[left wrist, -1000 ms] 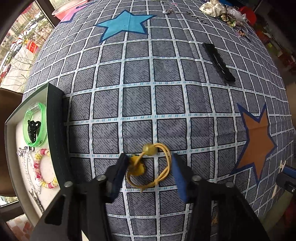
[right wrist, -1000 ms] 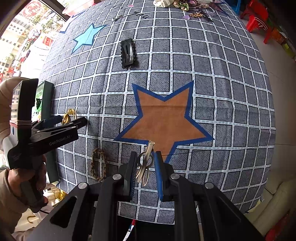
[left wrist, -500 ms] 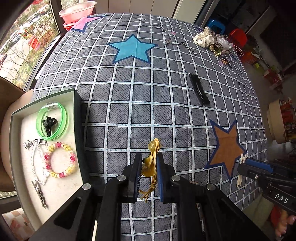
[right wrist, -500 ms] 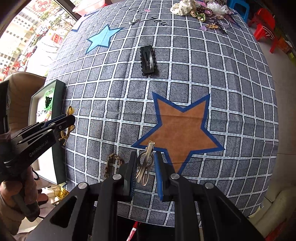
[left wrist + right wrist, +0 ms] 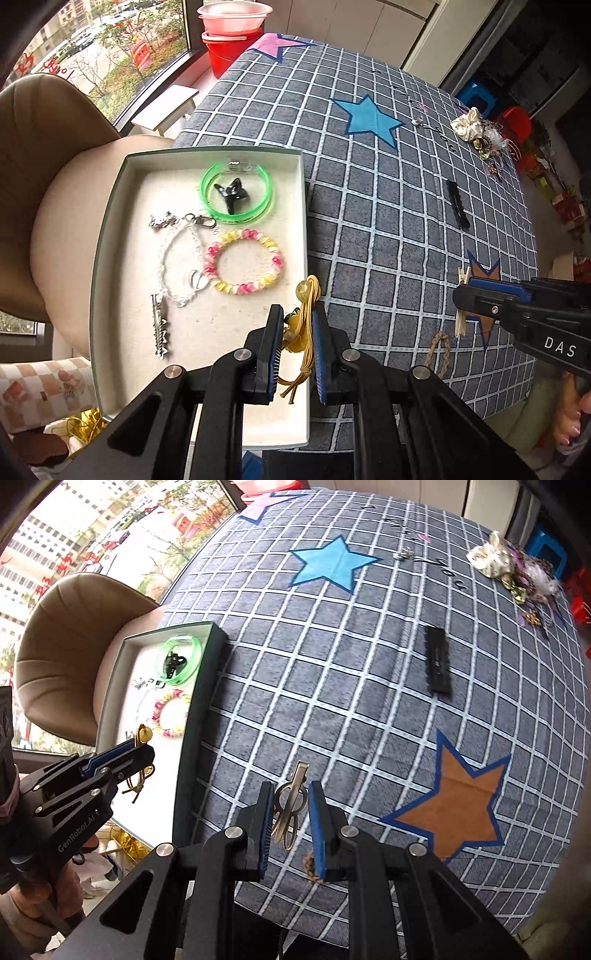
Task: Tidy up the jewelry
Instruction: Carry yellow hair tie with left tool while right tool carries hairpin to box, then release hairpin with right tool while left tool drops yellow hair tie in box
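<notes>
My left gripper (image 5: 297,314) is shut on a yellow cord bracelet (image 5: 308,295) with a round bead. It hangs above the near right corner of the open green-rimmed tray (image 5: 207,332). Inside the tray lie a green bangle (image 5: 258,173) around a black clip (image 5: 232,194), a silver chain (image 5: 173,254), a pink-and-yellow bead bracelet (image 5: 243,286) and a silver hair clip (image 5: 161,328). My right gripper (image 5: 290,797) is shut on a metal hair clip (image 5: 293,794) over the checked cloth, right of the tray (image 5: 199,701). The left gripper (image 5: 147,749) shows there too, over the tray.
A black hair clip (image 5: 437,664) lies mid-table. A brown braided loop (image 5: 437,347) rests near the front edge, half hidden behind my right finger in the right wrist view. A heap of jewelry (image 5: 513,568) sits at the far right corner. A beige chair (image 5: 62,627) stands beside the tray.
The left gripper shut on the yellow cord bracelet, lifted it off the cloth and carried it left over the tray. The right gripper moved left with its metal clip.
</notes>
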